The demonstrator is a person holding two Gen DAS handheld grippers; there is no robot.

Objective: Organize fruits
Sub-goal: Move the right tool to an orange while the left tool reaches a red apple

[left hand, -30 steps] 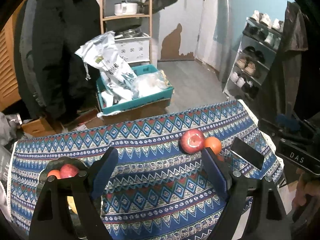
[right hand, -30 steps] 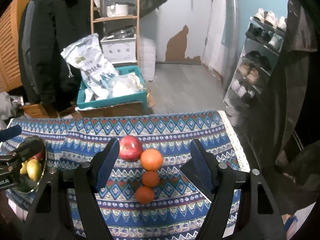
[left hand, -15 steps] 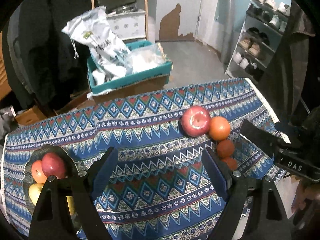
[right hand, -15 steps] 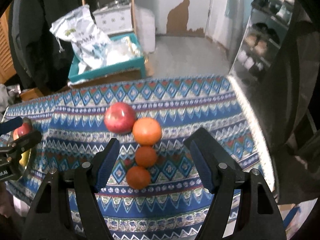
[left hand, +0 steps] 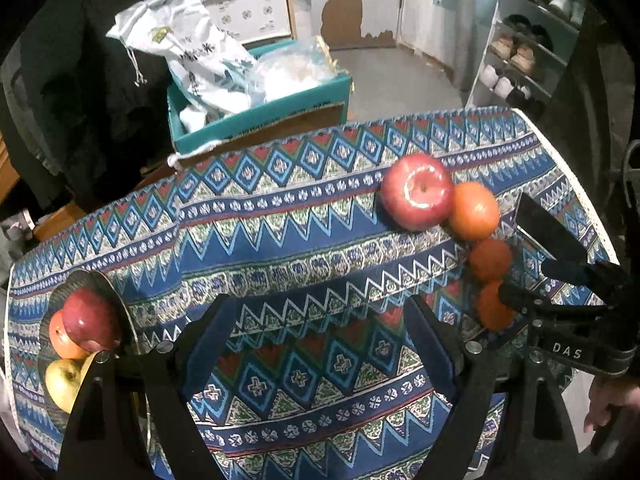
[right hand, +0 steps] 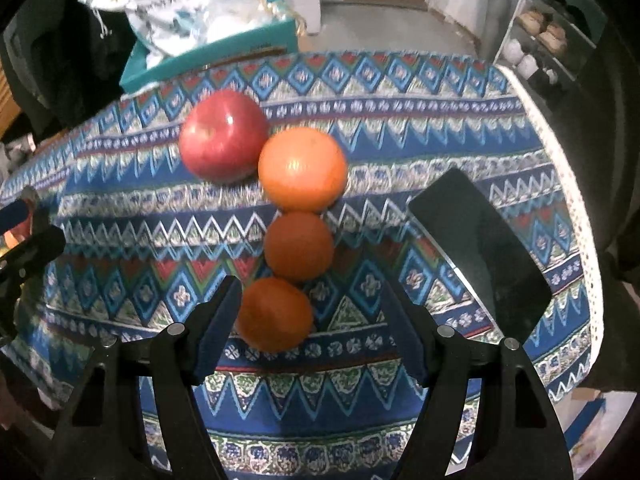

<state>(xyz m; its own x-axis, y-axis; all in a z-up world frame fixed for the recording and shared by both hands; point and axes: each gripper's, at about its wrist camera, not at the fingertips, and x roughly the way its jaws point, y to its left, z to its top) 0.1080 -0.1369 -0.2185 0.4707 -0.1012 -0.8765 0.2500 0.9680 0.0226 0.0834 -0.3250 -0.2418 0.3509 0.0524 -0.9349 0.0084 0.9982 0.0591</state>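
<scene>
A red apple (right hand: 222,136), a large orange (right hand: 302,168) and two small oranges (right hand: 298,246) lie in a touching row on the patterned tablecloth (right hand: 400,128). My right gripper (right hand: 312,308) is open and points steeply down. The nearest small orange (right hand: 274,314) sits between its fingers, close against the left one and well apart from the right one. My left gripper (left hand: 322,320) is open over bare cloth with nothing between its fingers. To its left, a dark plate (left hand: 94,280) holds a red apple (left hand: 90,320), an orange (left hand: 60,342) and a yellow apple (left hand: 62,384).
A black phone (right hand: 480,252) lies flat just right of the oranges, near the table's right edge (right hand: 576,184). Beyond the far edge stands a teal box (left hand: 260,112) with white bags. A shoe rack (left hand: 520,52) is at the back right. A person's hand (left hand: 608,400) shows low right.
Both grippers have come down toward the table and tipped further downward. The fruit row looks much larger, and the nearest small orange now lies between the right gripper's fingers.
</scene>
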